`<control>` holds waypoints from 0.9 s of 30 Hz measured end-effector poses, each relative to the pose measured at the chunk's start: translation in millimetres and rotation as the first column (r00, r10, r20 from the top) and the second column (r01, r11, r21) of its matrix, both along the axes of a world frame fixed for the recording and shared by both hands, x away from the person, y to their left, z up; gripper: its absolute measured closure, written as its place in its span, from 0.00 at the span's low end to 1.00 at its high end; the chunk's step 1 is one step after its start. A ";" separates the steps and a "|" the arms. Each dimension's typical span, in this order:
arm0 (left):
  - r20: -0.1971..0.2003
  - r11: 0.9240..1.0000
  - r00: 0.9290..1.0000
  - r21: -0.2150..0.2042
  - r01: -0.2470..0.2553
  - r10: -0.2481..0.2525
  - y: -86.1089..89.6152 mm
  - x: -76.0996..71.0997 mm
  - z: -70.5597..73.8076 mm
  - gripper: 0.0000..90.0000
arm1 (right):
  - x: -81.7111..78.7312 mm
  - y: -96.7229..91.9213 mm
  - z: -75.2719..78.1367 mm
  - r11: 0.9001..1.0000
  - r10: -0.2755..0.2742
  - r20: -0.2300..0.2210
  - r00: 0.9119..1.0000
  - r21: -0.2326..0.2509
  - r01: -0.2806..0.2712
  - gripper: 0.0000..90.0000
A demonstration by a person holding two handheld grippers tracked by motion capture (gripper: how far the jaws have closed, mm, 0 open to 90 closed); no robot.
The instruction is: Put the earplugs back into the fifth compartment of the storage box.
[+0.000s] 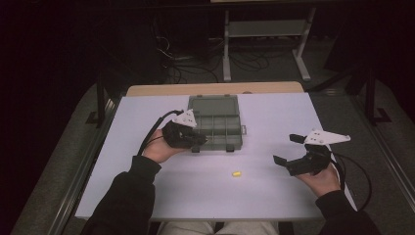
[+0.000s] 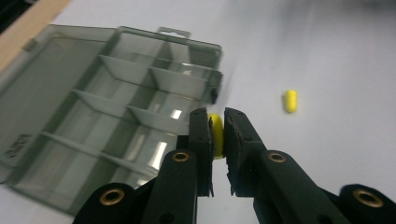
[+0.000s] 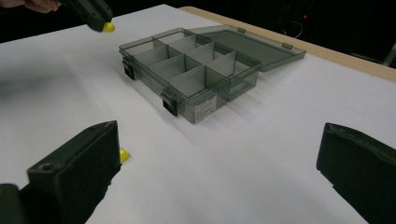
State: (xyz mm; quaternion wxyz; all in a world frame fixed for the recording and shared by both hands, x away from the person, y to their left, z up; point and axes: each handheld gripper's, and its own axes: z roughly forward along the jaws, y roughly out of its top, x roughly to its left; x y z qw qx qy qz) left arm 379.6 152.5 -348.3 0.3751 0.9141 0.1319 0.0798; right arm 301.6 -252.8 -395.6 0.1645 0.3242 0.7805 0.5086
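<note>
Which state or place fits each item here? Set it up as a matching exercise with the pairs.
Items:
1. left gripper
2. right gripper
3. compartment box
4. loose yellow piece

States:
A. lid swung open, lying flat
B. lying on the table between the hands
C. shut on a yellow piece
D. jaws wide apart, nothing between them

Pairs: 1-C, 2-D, 3-A, 4-B

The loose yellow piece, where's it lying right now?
In the high view the loose yellow piece lies on the white table, nearer the person than the open organiser box, between the two grippers.
</note>
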 end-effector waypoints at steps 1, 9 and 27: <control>0.002 1.000 1.000 0.004 -0.006 0.006 2.2 2.0 2.0 0.91 | 0.1 0.0 0.0 1.000 0.001 0.001 1.000 0.000 -0.001 0.00; -0.004 0.994 0.994 -0.027 -0.109 0.109 23.8 21.5 0.4 0.91 | 0.5 0.7 -0.7 1.000 -0.001 -0.003 1.000 -0.005 0.001 0.00; -0.040 0.972 0.971 -0.005 -0.234 0.234 45.4 44.3 -40.4 0.91 | 1.3 -0.4 -1.0 1.000 -0.007 -0.004 1.000 -0.003 0.007 0.00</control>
